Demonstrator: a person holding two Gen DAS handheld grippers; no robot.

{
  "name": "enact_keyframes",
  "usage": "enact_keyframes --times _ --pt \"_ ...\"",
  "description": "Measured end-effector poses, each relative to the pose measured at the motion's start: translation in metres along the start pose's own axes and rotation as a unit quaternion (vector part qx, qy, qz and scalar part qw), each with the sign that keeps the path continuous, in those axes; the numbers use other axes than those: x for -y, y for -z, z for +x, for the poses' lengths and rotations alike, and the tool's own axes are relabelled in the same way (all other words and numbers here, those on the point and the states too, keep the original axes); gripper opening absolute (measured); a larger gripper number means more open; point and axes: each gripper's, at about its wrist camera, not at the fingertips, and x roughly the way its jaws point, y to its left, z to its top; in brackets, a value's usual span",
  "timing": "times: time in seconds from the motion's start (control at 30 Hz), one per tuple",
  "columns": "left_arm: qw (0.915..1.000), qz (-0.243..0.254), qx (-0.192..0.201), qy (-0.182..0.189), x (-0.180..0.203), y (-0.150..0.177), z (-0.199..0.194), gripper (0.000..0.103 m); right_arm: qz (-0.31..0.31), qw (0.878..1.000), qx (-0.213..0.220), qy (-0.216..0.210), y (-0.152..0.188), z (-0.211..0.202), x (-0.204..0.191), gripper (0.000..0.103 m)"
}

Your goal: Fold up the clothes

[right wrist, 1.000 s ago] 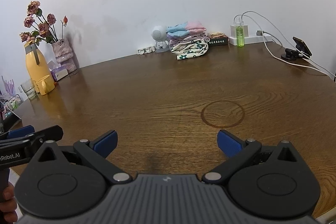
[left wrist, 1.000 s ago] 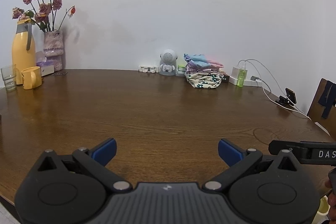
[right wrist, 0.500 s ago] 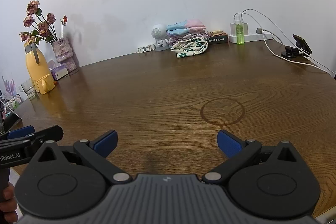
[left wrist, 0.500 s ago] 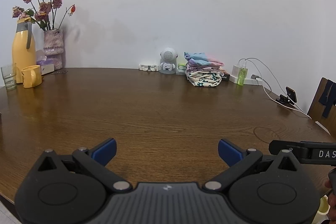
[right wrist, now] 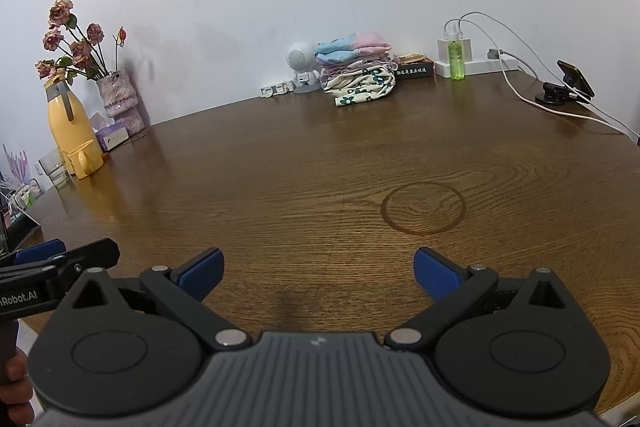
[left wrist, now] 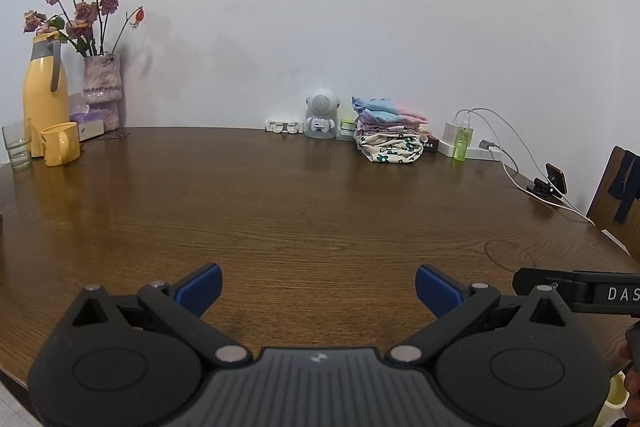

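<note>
Nearest: both tongs hang low over the near edge of the table (left wrist: 280,211), side by side, w/ nothing between the fingers. Left gripper (left wrist: 318,285) is spread wide, blue pads apart, pinching nothing; right gripper (right wrist: 318,269) is the same, spread & empty, prob. held level like that so either could drop onto cloth. Mid-table is bare wood apart from a ring stain (right wrist: 424,207) ahead of the right gripper. Far side, vs. the wall: the clothes (left wrist: 389,135) sit in 1 neat stack, flowered piece at the bottom, purple, blue & pink ones on top, just beside a small robot-shaped speaker (left wrist: 320,113) & well apart from both tongs. Stack looks folded, parked at the back prob. to keep the work area free. That fits 2 readings: folding done & pile put away, or the pile waiting to be pulled forward & redone; can't tell which. Far left: yellow jug (left wrist: 42,93), mug, glass, flower vase (left wrist: 100,91). Far right: green bottle (left wrist: 462,145), charger cables.
</note>
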Motion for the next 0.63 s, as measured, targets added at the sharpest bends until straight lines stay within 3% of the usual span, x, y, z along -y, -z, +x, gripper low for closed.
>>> enact_keyframes --times 0.63 --pt "0.9999 0.009 0.003 -0.005 0.0037 0.0020 -0.0004 0.103 0.002 1.000 -0.007 -0.002 0.0006 0.0033 0.0014 0.103"
